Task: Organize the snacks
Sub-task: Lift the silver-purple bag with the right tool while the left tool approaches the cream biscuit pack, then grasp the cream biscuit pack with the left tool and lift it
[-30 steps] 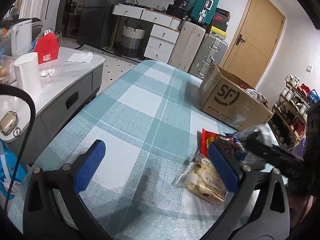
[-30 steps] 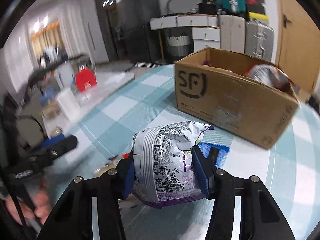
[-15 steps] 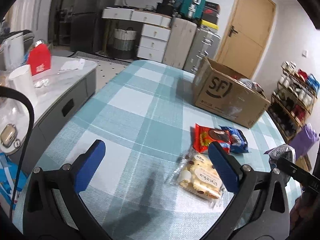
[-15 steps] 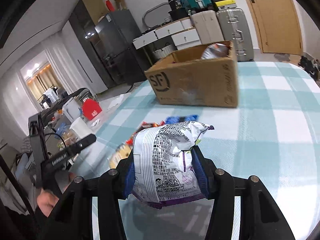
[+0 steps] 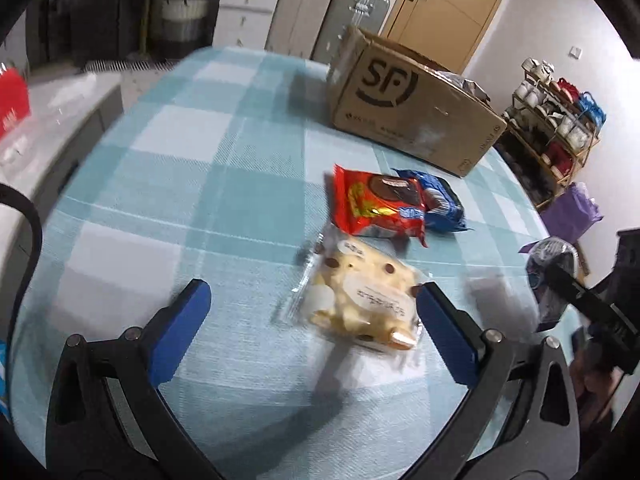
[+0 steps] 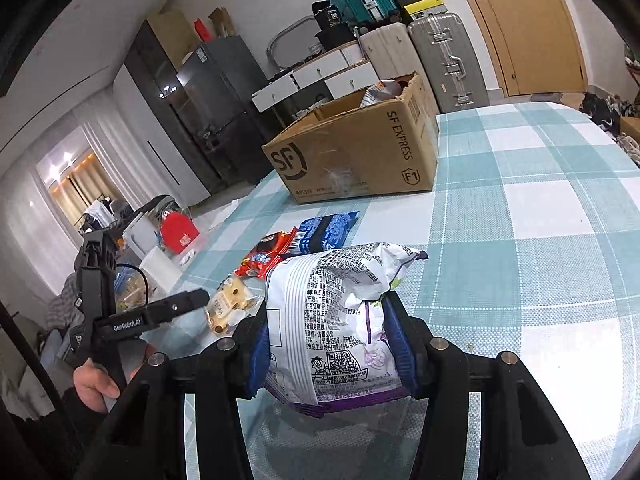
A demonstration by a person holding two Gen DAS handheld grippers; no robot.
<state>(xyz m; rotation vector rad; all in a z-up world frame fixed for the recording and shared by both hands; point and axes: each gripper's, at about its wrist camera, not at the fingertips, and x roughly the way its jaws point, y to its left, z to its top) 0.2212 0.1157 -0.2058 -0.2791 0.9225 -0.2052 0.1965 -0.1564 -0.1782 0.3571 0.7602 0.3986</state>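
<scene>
Swung away from the box (image 6: 352, 152), right hand-held gripper (image 6: 332, 344) clamps the white bag (image 6: 340, 328); left hand-held gripper (image 5: 312, 312) gapes beside the biscuit pack (image 5: 360, 300).

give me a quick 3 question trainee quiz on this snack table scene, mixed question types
1. True or false: the left tool is closed on the clear packet of pale cookies.
2. What does the right tool hold? A) red wrapped snack B) white and purple crinkly snack bag C) blue biscuit pack
3. Fill in: the red wrapped snack lies partly on top of the ____ biscuit pack, in front of the brown cardboard box.

Key
1. False: its pads stand wide apart, touching nothing.
2. B, the white and purple crinkly snack bag.
3. blue
</scene>
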